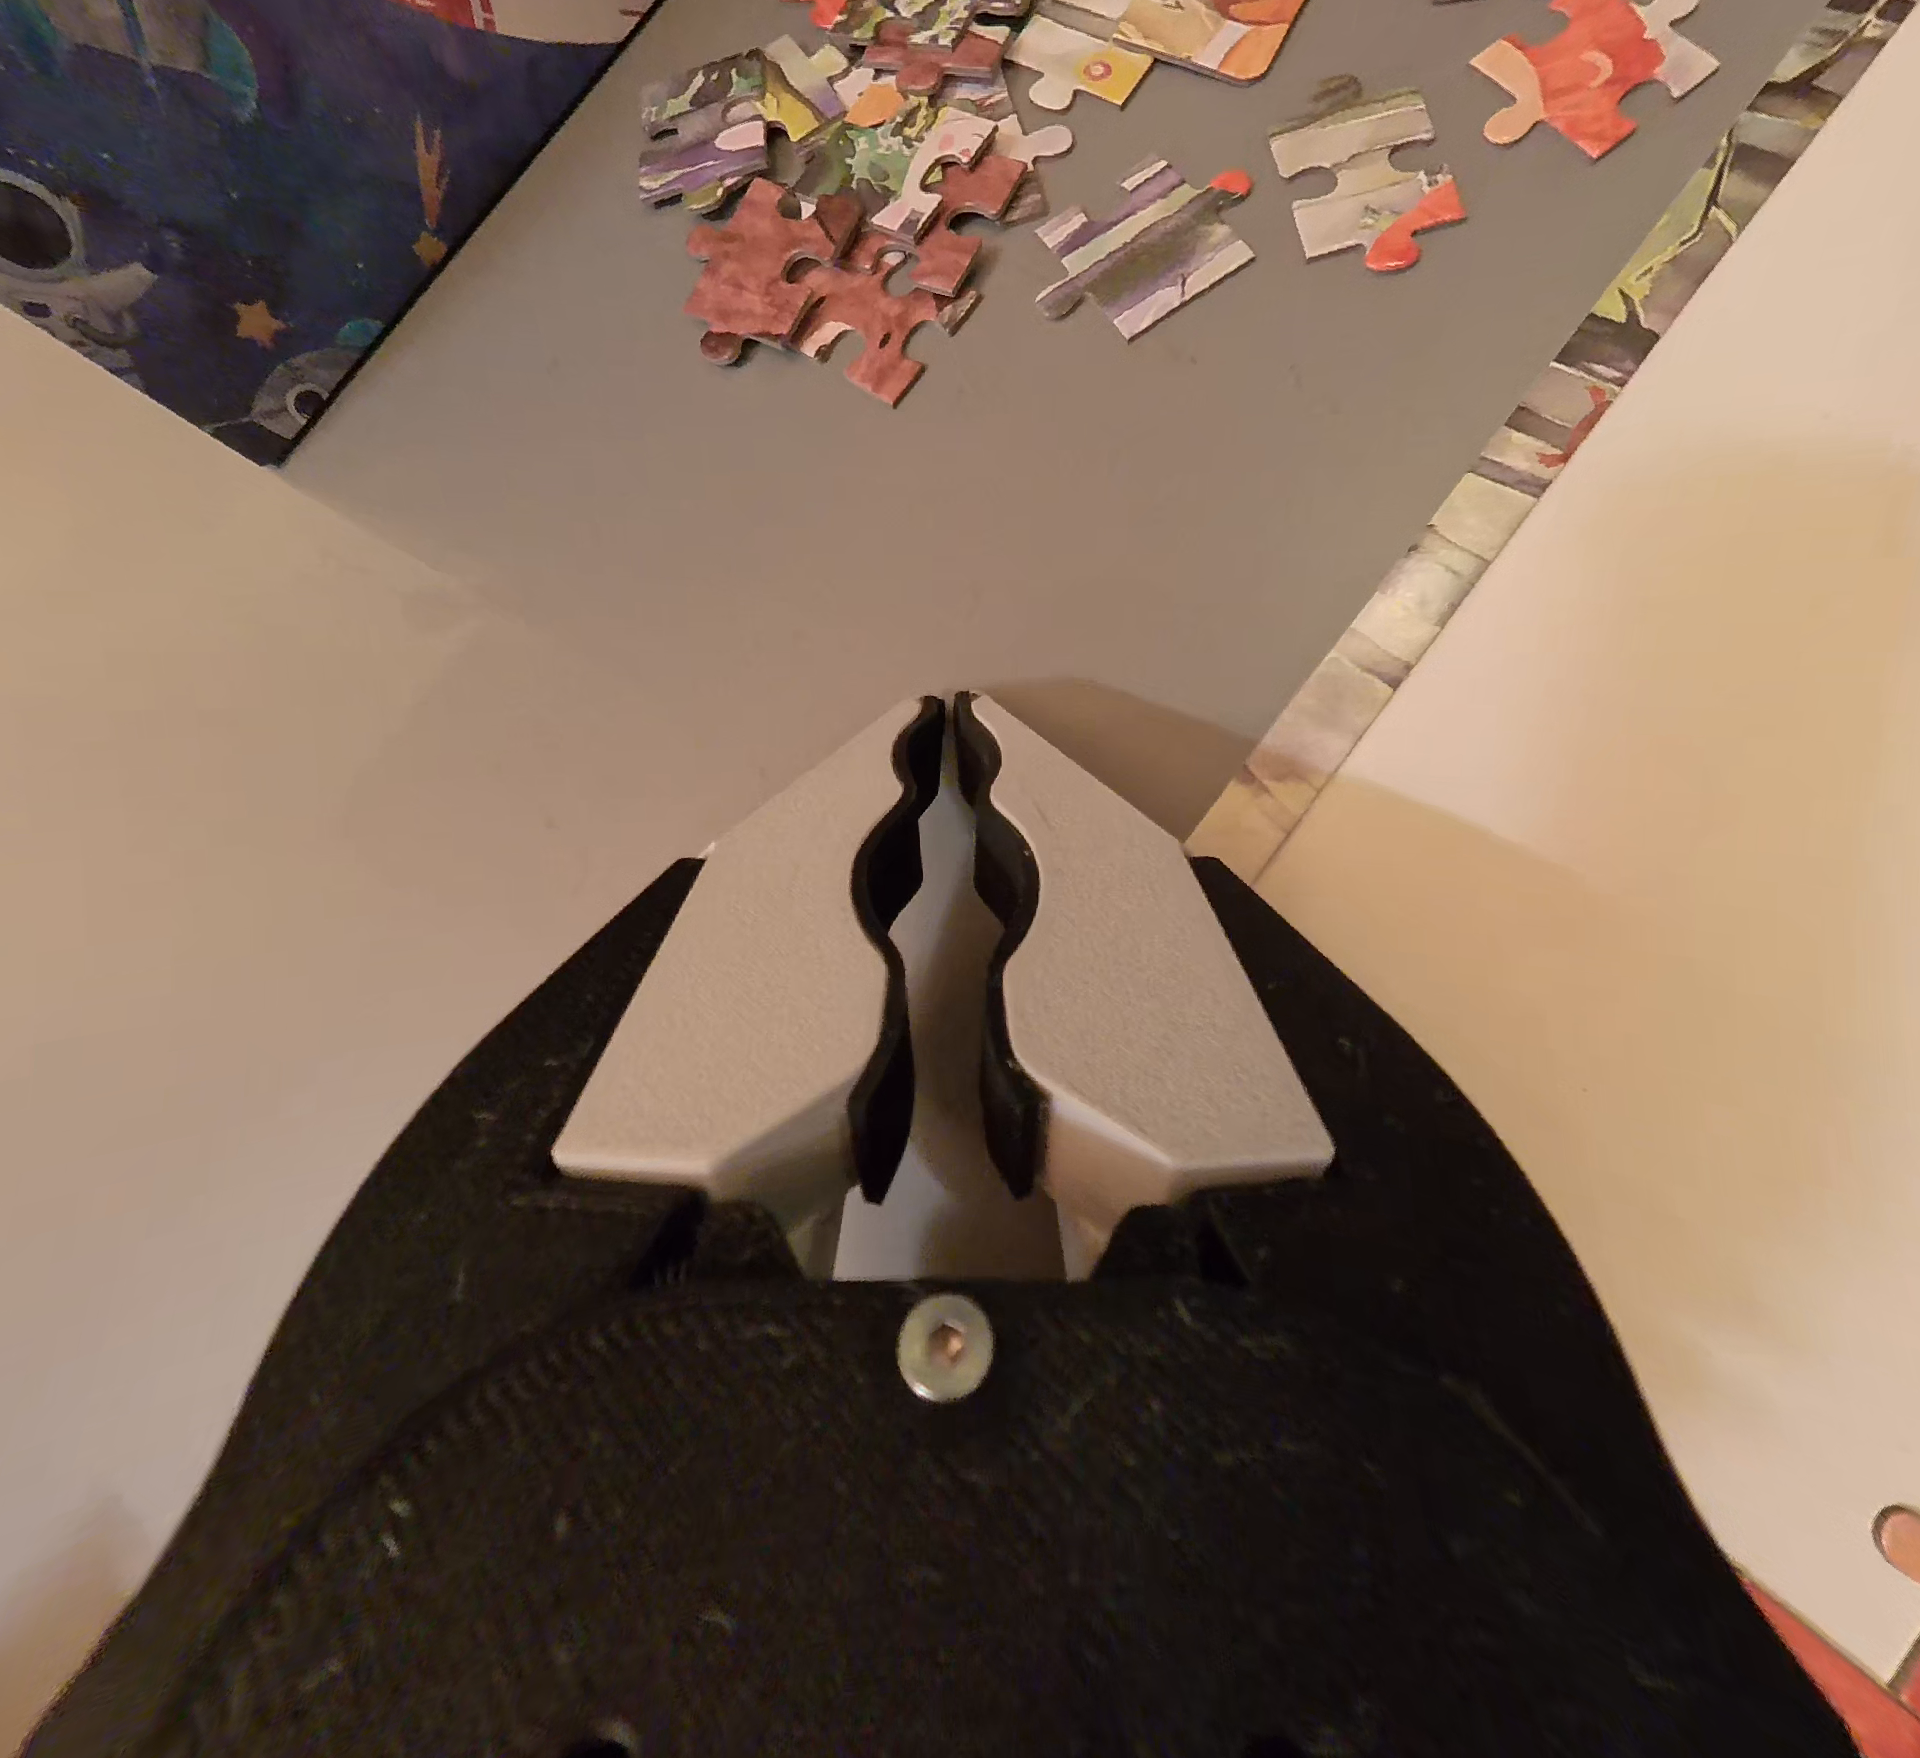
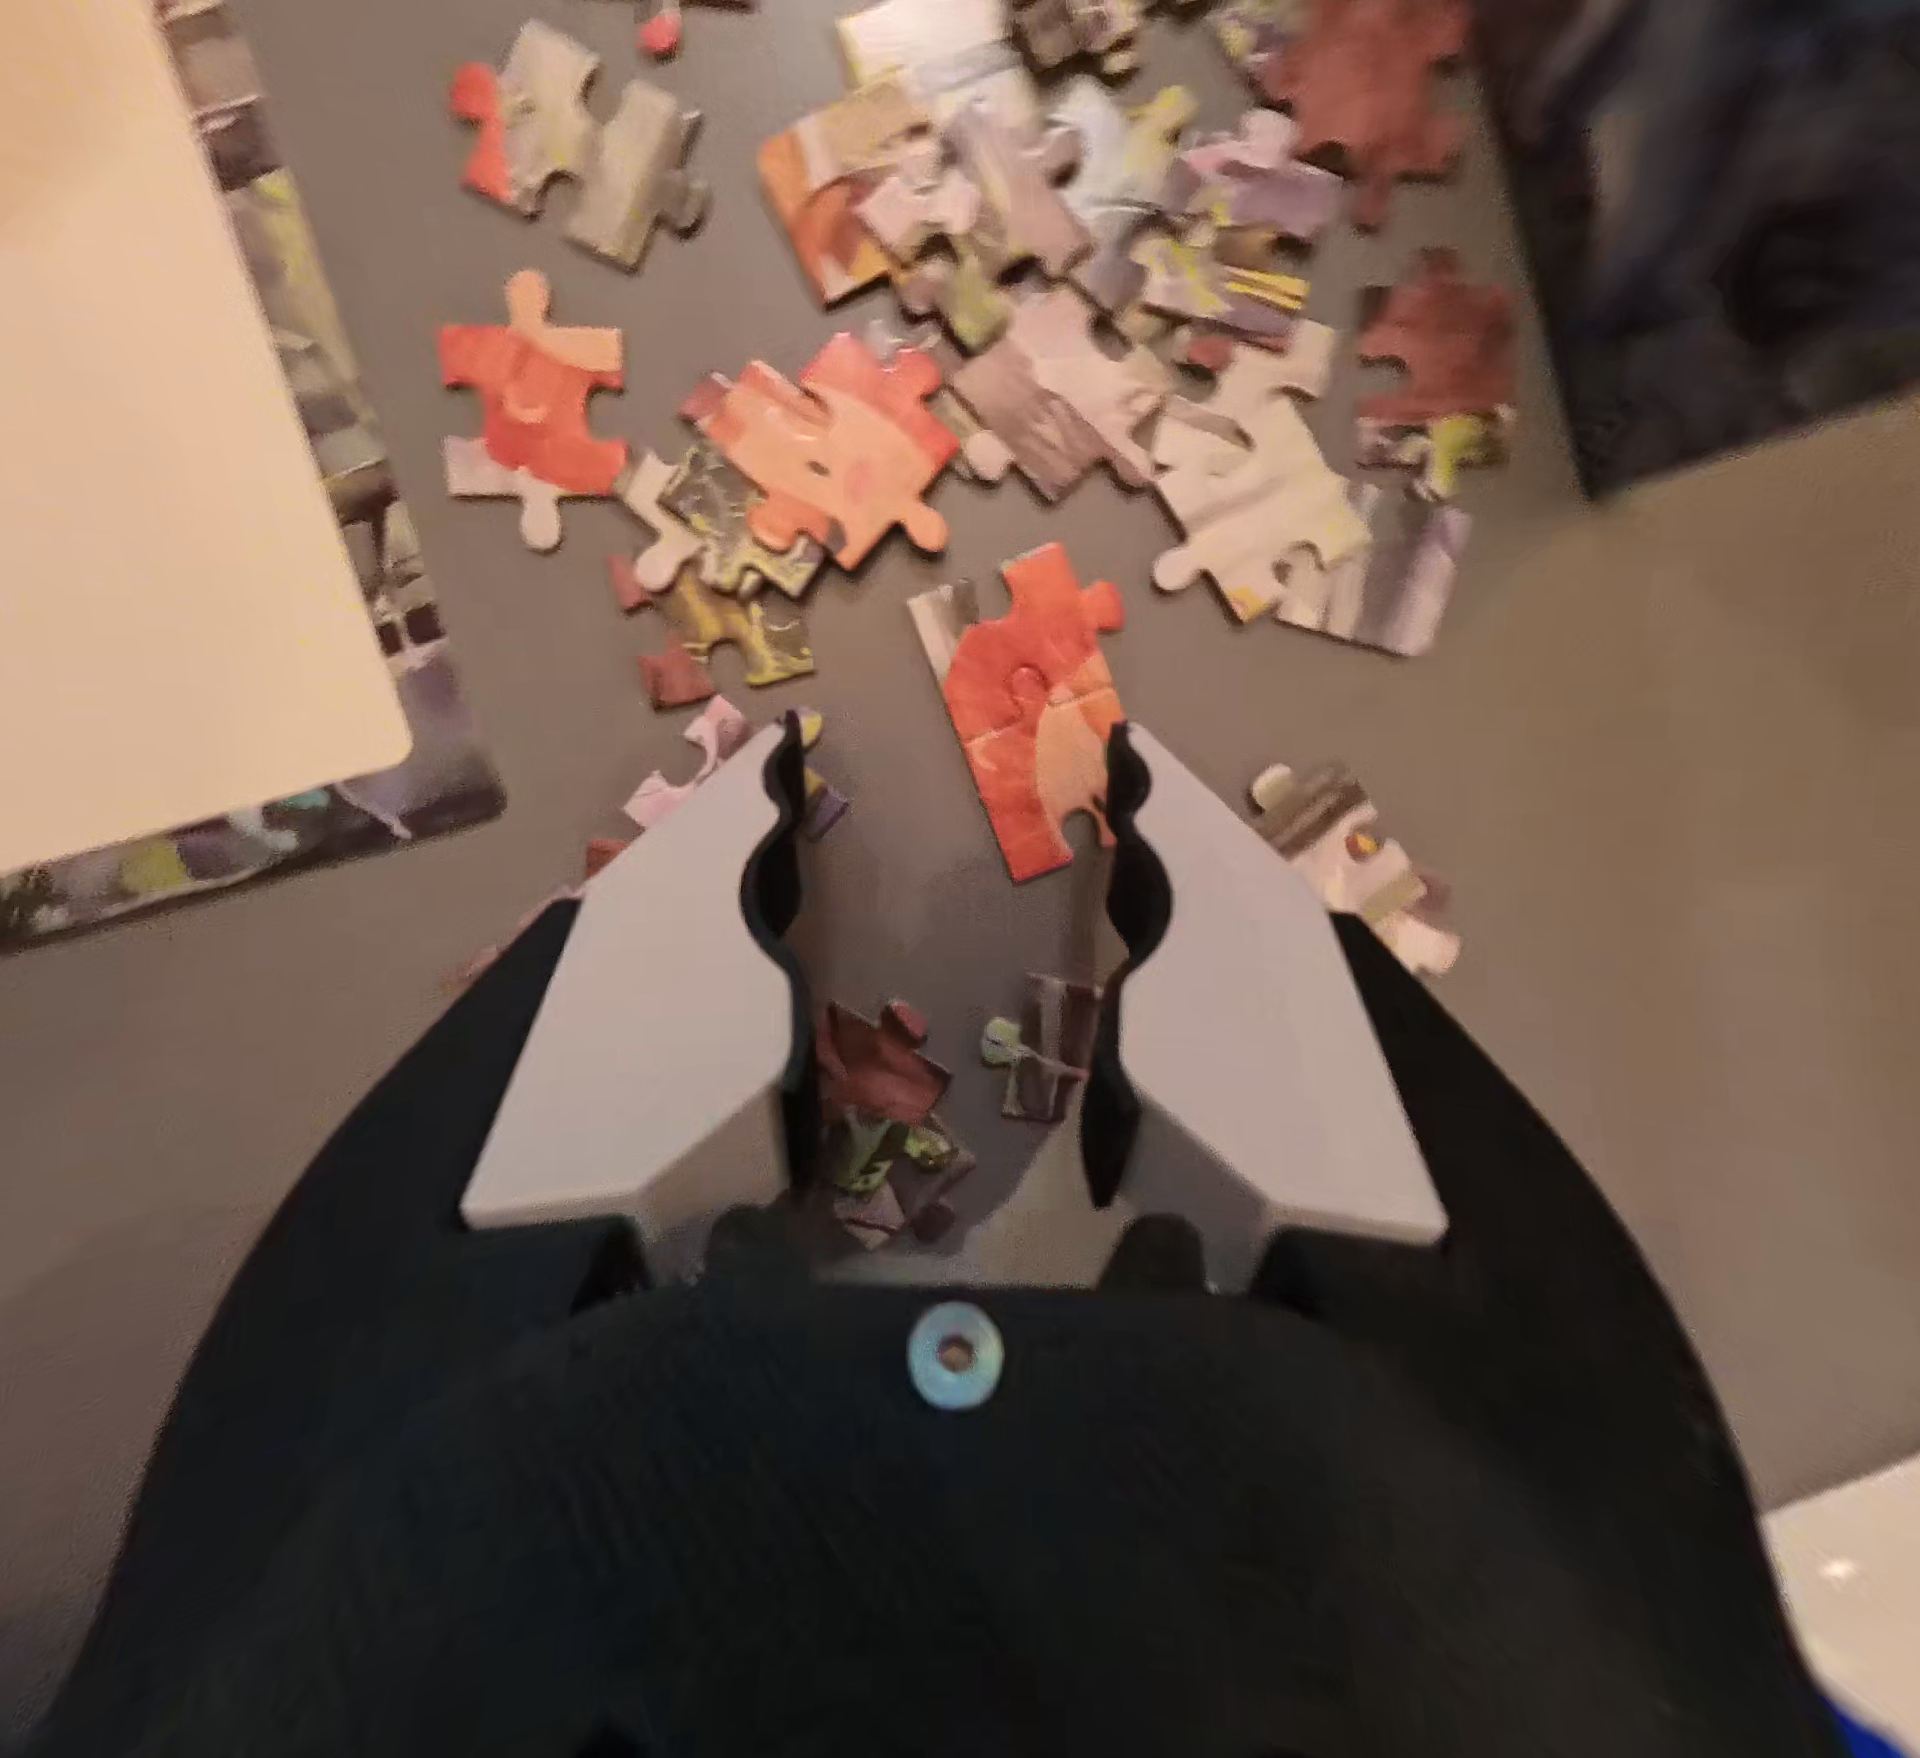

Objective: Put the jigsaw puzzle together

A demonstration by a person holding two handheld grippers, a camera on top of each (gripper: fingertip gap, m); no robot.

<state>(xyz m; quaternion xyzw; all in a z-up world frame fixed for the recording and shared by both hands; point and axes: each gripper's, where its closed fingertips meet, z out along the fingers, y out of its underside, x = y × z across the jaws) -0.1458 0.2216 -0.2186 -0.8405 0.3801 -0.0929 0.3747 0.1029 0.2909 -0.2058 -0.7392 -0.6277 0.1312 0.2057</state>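
Observation:
Loose jigsaw pieces (image 1: 935,108) lie in a heap on the grey mat (image 1: 644,503), shown in both views. The puzzle tray (image 1: 1621,586) with a painted border and a blank cream middle lies to the right in the left wrist view and at the left in the right wrist view (image 2: 156,378). My left gripper (image 1: 951,700) is shut and empty, low over the mat's near edge. My right gripper (image 2: 956,737) is open above the mat. An orange joined pair of pieces (image 2: 1023,711) lies just ahead of its right finger. Small dark pieces (image 2: 883,1126) lie under it.
A dark blue box lid with rockets and stars (image 1: 239,98) stands at the far left of the mat, and shows blurred at the right in the right wrist view (image 2: 1714,150). The cream table (image 1: 229,773) surrounds the mat. An orange piece (image 1: 1901,1542) peeks in at the right edge. My right fingertips sit around 25 cm from my left ones.

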